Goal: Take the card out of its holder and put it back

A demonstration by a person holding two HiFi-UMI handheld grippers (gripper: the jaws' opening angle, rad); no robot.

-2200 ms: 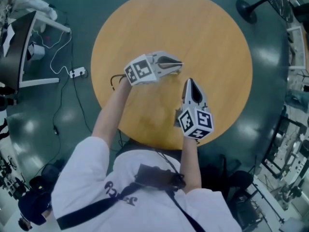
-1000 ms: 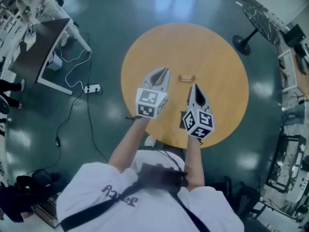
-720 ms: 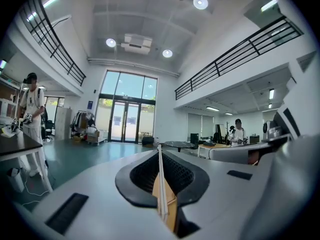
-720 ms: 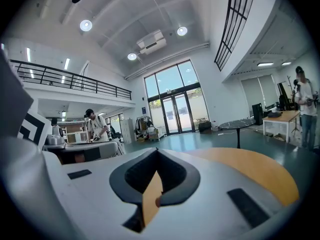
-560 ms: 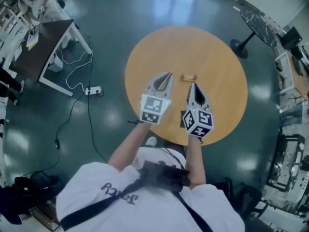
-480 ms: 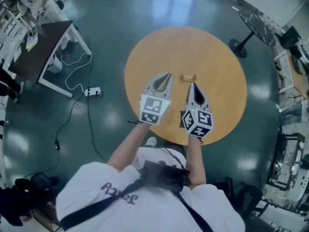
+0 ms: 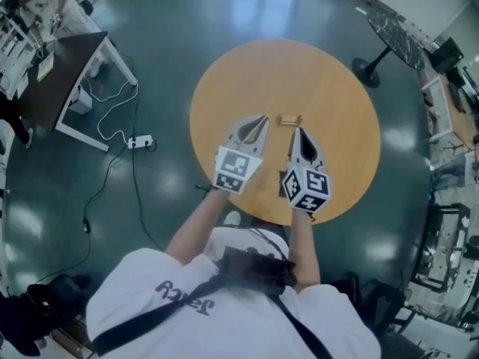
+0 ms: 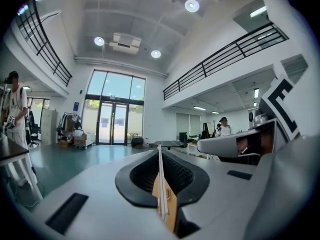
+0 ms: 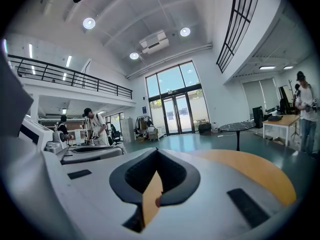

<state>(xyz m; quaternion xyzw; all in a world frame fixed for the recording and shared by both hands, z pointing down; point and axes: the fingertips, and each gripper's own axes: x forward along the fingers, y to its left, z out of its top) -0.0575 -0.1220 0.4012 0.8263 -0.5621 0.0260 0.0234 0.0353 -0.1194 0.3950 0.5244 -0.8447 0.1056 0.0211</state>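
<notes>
Left gripper [image 7: 260, 119]: fingers pinched shut on a thin white card [image 8: 160, 194], seen edge-on only, and too thin to make out in head view. Right gripper [image 7: 297, 131]: fingers closed, nothing between. Small wooden holder [image 7: 289, 119] sits on the round worktop [image 7: 329, 81], just far of both tips; its slot is too small to see.

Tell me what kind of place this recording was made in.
Probably a large open lab or workshop hall: a railed mezzanine, tall glass entrance doors, and a round wooden table standing on a broad green floor.
</notes>
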